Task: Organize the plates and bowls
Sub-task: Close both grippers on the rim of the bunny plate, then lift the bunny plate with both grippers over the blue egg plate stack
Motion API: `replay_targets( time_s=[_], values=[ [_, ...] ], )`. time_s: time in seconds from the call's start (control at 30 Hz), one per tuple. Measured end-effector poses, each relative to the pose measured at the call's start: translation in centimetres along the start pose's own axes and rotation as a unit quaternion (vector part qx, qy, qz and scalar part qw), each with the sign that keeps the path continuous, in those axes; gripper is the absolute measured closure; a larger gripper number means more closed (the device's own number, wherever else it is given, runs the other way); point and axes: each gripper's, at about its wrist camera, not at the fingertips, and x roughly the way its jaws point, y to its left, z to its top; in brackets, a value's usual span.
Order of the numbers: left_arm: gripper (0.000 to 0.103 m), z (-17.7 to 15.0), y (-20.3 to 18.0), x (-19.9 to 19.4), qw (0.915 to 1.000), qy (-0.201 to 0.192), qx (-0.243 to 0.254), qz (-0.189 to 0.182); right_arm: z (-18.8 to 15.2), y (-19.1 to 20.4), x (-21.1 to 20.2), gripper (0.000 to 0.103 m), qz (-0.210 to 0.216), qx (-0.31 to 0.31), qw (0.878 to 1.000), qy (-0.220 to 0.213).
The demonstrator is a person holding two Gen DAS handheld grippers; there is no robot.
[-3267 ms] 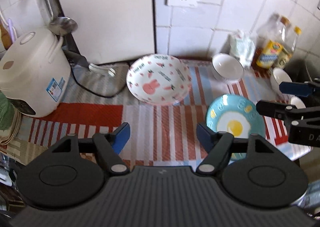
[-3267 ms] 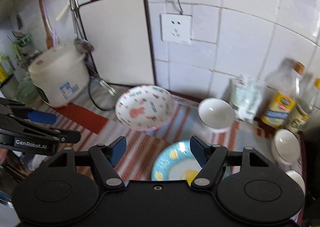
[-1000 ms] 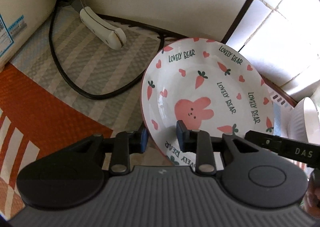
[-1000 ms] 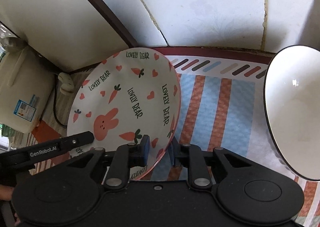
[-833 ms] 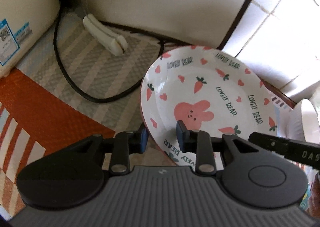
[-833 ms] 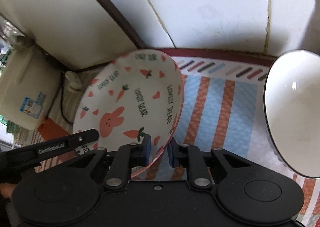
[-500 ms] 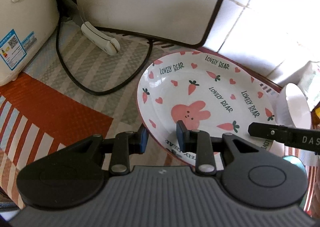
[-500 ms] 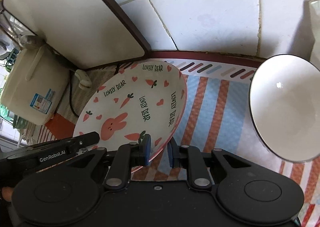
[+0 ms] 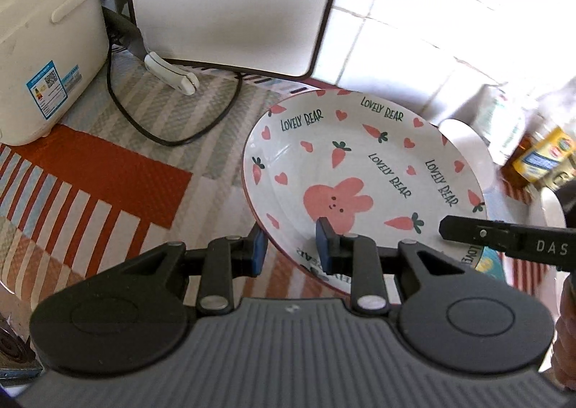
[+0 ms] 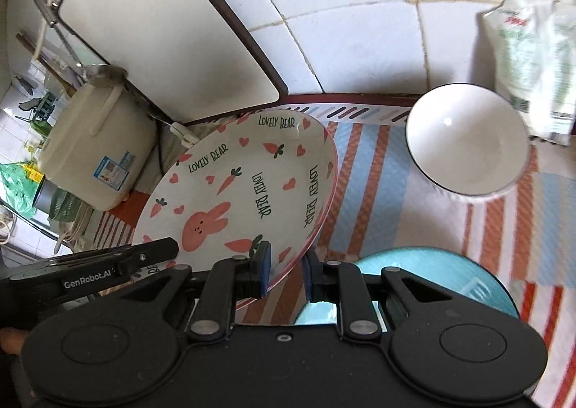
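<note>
Since a moment ago the rabbit plate has come up off the striped surface and away from the back wall, so that more of the cutting board and the rice cooker now shows behind it. Both tools carry it together. The left tool is clamped narrow on the near rim, one pad under the plate and one on its face by the rabbit. The right tool pinches the rim on the opposite side, likewise almost closed. The plate hangs tilted in the air, clear of the cloth, with the blue egg plate below and to the right of it and the white bowl well apart near the wall.

The likely aim, I would say, is stacking it on the blue plate. Doing that well means moving both hands at one pace, so neither pinch twists the rim, levelling the plate before lowering it, and letting go only once it sits flat.
</note>
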Motion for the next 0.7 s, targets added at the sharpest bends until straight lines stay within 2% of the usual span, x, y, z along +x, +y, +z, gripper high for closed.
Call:
replay_targets(
  time_s=[0.4,0.7],
  values=[
    [0.076,-3.6,-2.9,-5.0,0.9987,0.014,0.038,-0.030,-4.2,0.1,-5.9,0.081,-0.010,0.022,1.000,-0.012],
    [0.076,-6.5,-4.7,-5.4,0.9956,0.038,0.067,-0.052,-8.4,-0.9,-8.2,0.080,-0.031,0.050,0.998,-0.017]
  ],
)
